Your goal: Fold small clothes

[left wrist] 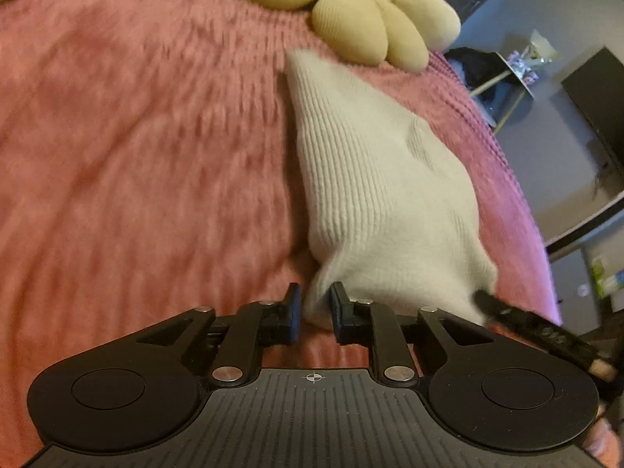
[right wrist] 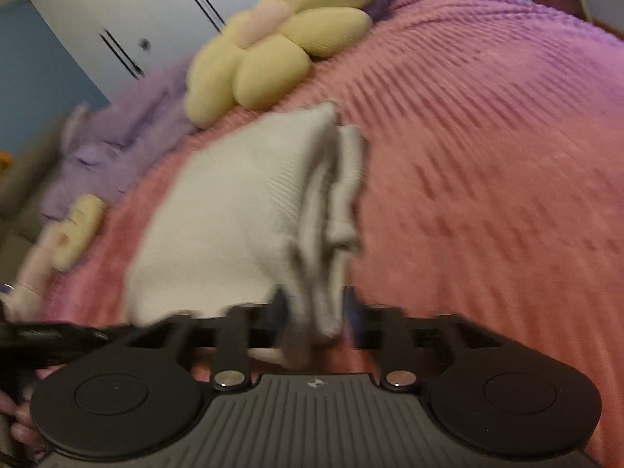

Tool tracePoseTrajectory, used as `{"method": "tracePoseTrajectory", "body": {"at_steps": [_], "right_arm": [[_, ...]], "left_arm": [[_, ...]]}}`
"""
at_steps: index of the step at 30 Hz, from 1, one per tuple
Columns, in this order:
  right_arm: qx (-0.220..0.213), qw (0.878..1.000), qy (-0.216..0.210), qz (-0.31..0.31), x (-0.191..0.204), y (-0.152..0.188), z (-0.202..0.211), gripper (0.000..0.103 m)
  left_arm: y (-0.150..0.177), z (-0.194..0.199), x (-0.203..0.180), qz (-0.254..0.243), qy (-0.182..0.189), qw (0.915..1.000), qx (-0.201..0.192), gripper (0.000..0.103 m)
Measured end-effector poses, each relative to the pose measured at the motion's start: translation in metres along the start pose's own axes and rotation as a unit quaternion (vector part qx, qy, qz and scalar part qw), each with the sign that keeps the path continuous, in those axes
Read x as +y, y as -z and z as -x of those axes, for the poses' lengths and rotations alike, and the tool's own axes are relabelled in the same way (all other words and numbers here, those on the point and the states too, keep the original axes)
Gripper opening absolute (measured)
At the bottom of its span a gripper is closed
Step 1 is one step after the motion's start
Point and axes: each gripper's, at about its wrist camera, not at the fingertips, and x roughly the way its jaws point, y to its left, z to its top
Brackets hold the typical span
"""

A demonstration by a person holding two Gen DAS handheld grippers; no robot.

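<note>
Both tongs tilt downward over the pink ribbed bedspread (left wrist: 136, 136). The left tongs (left wrist: 315, 308) pinch a near corner of the cream ribbed knit garment (left wrist: 370, 179); the right tongs (right wrist: 312, 312) stand part-open around its bunched edge, near a yellow flower-shaped cushion (right wrist: 273, 50).

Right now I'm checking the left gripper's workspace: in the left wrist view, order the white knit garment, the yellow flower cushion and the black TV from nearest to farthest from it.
1. White knit garment: its near corner lies between the left gripper fingers.
2. Yellow flower cushion: beyond the garment, at the bed's far end.
3. Black TV: off the bed, far right.
</note>
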Motion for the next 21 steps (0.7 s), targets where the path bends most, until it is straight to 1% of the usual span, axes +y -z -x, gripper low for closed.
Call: {"method": "tracePoseTrajectory", "body": {"at_steps": [2, 3, 5, 6, 8, 9, 10, 11, 13, 15, 16, 17, 19, 21], "right_arm": [[-0.039, 0.999, 0.002, 0.017, 0.007, -0.002, 0.014, 0.045], [-0.063, 0.998, -0.001, 0.025, 0.012, -0.004, 0.021, 0.045], [-0.095, 0.994, -0.006, 0.048, 0.026, -0.012, 0.027, 0.045], [-0.098, 0.993, -0.009, 0.069, 0.037, -0.015, 0.025, 0.044], [-0.084, 0.989, -0.019, 0.116, 0.061, -0.020, 0.010, 0.040], [-0.077, 0.987, -0.031, 0.136, 0.072, -0.020, 0.002, 0.037], [-0.069, 0.985, -0.048, 0.150, 0.080, -0.020, -0.007, 0.034], [-0.063, 0.983, -0.051, 0.164, 0.086, -0.019, -0.016, 0.034], [-0.047, 0.979, -0.012, 0.196, 0.091, -0.014, -0.038, 0.031], [-0.030, 0.979, 0.005, 0.203, 0.087, -0.008, -0.051, 0.031], [-0.030, 0.977, 0.010, 0.209, 0.084, -0.005, -0.054, 0.031], [-0.033, 0.976, 0.008, 0.217, 0.083, -0.001, -0.055, 0.031], [-0.033, 0.974, 0.006, 0.224, 0.079, 0.002, -0.058, 0.031], [-0.028, 0.972, 0.010, 0.232, 0.081, 0.002, -0.061, 0.031]], "left_arm": [[-0.006, 0.013, -0.011, -0.033, -0.032, 0.9986, -0.027, 0.024], [-0.011, 0.017, -0.015, -0.038, -0.034, 0.9979, -0.041, 0.028], [-0.021, 0.020, -0.028, -0.044, -0.024, 0.9970, -0.059, 0.042], [-0.024, 0.018, -0.035, -0.049, -0.026, 0.9963, -0.065, 0.043], [-0.029, 0.006, -0.048, -0.067, -0.035, 0.9952, -0.062, 0.043], [-0.030, -0.002, -0.051, -0.074, -0.038, 0.9949, -0.057, 0.041], [-0.032, -0.011, -0.052, -0.074, -0.048, 0.9951, -0.046, 0.038], [-0.033, -0.021, -0.051, -0.067, -0.053, 0.9959, -0.031, 0.039], [-0.031, -0.030, -0.050, -0.068, -0.059, 0.9957, -0.023, 0.039], [-0.027, -0.041, -0.048, -0.084, -0.070, 0.9939, -0.015, 0.040], [-0.025, -0.046, -0.046, -0.089, -0.071, 0.9934, -0.015, 0.042], [-0.021, -0.051, -0.042, -0.092, -0.074, 0.9929, -0.014, 0.048], [-0.021, -0.057, -0.036, -0.075, -0.074, 0.9944, -0.011, 0.055], [-0.023, -0.055, -0.033, -0.055, -0.072, 0.9959, -0.009, 0.055]]}}
